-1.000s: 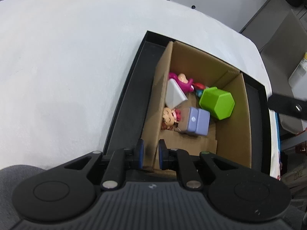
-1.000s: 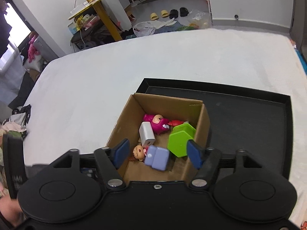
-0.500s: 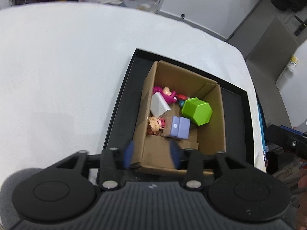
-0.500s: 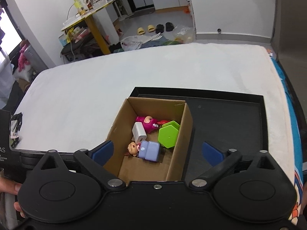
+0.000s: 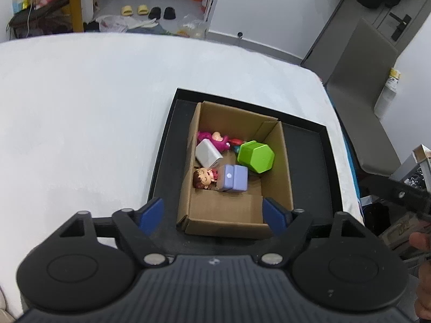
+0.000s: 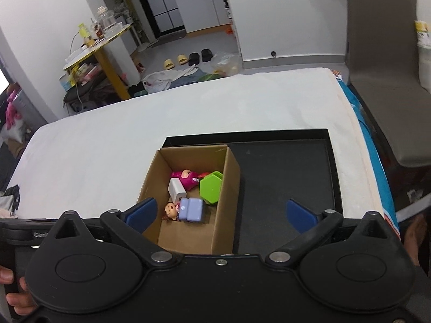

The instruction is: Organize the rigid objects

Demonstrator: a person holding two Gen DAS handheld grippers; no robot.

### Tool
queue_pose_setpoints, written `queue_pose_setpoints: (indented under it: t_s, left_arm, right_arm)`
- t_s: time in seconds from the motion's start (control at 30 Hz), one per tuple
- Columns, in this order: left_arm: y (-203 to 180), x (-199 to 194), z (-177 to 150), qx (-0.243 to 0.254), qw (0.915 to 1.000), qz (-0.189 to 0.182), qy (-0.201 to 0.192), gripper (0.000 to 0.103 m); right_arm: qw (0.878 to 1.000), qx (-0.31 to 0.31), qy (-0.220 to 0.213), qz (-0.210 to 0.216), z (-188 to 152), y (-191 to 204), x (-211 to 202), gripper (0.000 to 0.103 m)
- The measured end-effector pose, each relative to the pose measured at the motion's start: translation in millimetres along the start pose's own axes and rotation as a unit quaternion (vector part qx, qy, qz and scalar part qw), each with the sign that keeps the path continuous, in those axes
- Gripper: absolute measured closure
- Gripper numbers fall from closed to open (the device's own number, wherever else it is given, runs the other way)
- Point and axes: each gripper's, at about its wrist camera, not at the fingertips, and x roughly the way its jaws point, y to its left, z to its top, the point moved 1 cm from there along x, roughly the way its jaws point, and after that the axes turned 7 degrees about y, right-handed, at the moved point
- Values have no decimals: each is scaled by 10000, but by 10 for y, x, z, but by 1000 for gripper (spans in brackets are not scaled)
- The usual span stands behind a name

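Left wrist: 1 cardboard box (image 5: 237,216) on 1 black tray (image 5: 309,167), 2 dolls, 1 green hexagon (image 5: 256,157), both claws spread wide, empty.

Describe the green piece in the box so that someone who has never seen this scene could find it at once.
On the white table lies a black tray, and an open cardboard box stands in the tray. Inside, against the box's right wall as the left wrist view shows it, sits the green block. It is the only six-sided piece and the only green one, next to a lilac block, a white charger and two small dolls.
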Motion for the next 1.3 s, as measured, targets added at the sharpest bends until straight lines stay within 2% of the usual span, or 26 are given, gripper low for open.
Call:
queue_pose_setpoints:
  t_s: [0.17,0.57,0.7,0.8,1.07,1.2,1.3]
  left_arm:
    - [-107,-175,-90,176,9998,34,-112,14]
    - [-284,-615,-297,419,9973,-140,-580,13]
    - [-314,-740,-377,446,9962,-194,-717,13]
    - [-338,-805,-440,508,9955,-191,-771,13]
    - [-347,-959,-598,596,9941,-243,-871,13]
    - [-365,-1051,-705,738,9923,-71,-990,12]
    - [-347,-1064,-779,691,9929,-102,-966,10]
  right_arm:
    - [10000,49,-49,-13,-74,-6,-126,0]
    - [9995,-152,-208,-189,-238,100,-442,0]
    - [9987,-186,-396,-247,-331,153,-547,0]
    - [9982,-172,-445,-354,-370,173,-590,0]
    - [9987,-28,-410,-307,-509,155,-730,0]
    - [9983,-3,-509,-296,-581,182,-836,0]
    - [9982,3,-536,-255,-637,211,-892,0]
